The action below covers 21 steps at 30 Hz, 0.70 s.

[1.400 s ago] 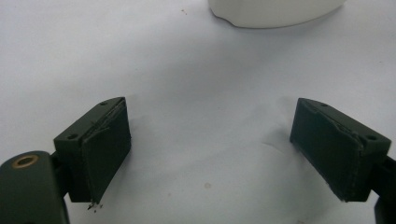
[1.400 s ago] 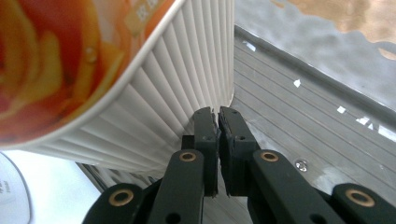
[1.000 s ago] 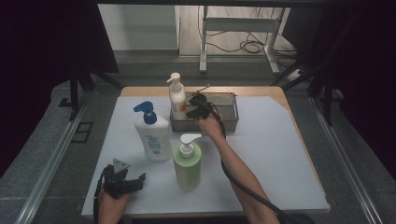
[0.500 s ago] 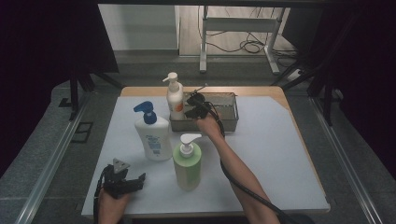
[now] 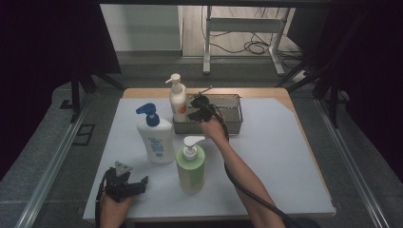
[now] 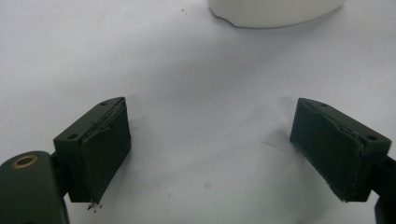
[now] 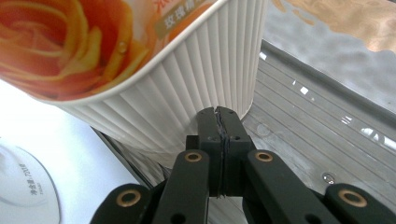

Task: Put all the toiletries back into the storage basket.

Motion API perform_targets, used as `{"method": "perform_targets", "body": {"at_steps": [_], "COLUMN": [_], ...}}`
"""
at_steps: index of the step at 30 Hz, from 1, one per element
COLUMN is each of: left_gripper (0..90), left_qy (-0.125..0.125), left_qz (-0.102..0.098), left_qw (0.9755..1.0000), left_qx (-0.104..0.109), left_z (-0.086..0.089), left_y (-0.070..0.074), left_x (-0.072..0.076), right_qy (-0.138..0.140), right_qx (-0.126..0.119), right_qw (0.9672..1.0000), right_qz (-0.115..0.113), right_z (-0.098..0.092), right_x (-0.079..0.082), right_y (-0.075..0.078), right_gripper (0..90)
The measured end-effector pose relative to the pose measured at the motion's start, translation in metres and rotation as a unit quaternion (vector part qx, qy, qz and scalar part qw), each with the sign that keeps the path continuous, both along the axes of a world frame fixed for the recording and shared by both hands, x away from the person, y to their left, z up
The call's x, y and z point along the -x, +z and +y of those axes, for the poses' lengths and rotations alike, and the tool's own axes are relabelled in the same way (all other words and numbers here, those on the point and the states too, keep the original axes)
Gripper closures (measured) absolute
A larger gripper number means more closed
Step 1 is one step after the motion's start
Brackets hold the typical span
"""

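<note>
Right tongs (image 7: 219,116), pressed together, touch white ribbed bottle (image 7: 177,84) with orange label

Two bare forearms, no sleeves. Each hand carries a black two-jaw gripper. The left gripper (image 5: 124,183) has a grey three-cornered plate on top, behind its jaws. Its jaws are blocky, with dark worn pads (image 6: 105,156) frayed at the edges, and a brass-ringed screw sits behind them. The right gripper (image 5: 198,108) shows four brass-ringed screws on black links behind its jaws. A thick black cable (image 5: 247,192) trails back along the forearm.
</note>
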<state>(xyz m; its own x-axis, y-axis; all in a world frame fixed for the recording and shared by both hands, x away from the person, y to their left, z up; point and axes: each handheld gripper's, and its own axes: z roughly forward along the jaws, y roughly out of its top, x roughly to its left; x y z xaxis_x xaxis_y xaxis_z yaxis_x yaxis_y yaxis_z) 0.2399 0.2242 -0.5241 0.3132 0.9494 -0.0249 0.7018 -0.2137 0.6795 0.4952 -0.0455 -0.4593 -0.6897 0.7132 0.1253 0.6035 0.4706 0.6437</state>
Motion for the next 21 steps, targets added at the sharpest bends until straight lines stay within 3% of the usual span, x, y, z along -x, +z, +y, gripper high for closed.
{"method": "perform_targets", "body": {"at_steps": [6, 12, 21], "left_gripper": [12.0, 11.9, 12.0], "left_qy": [0.000, 0.000, -0.001], "left_qz": [0.000, 0.000, 0.000], "left_qw": [1.0000, 1.0000, 1.0000], "left_qx": [0.000, -0.002, -0.002], "left_z": [0.000, 0.000, 0.000], "left_y": [0.000, 0.000, 0.000], "left_x": [0.000, 0.000, 0.000], "right_qy": [0.002, 0.004, 0.007], "right_qx": [-0.005, -0.009, -0.017], "right_qw": [1.0000, 0.9999, 0.9995], "right_qz": [0.001, -0.013, -0.025], "right_z": [-0.005, -0.011, -0.022], "right_x": [0.001, 0.003, 0.008], "right_y": [0.000, 0.003, 0.010], "right_gripper": [80.5, 74.3, 56.6]}}
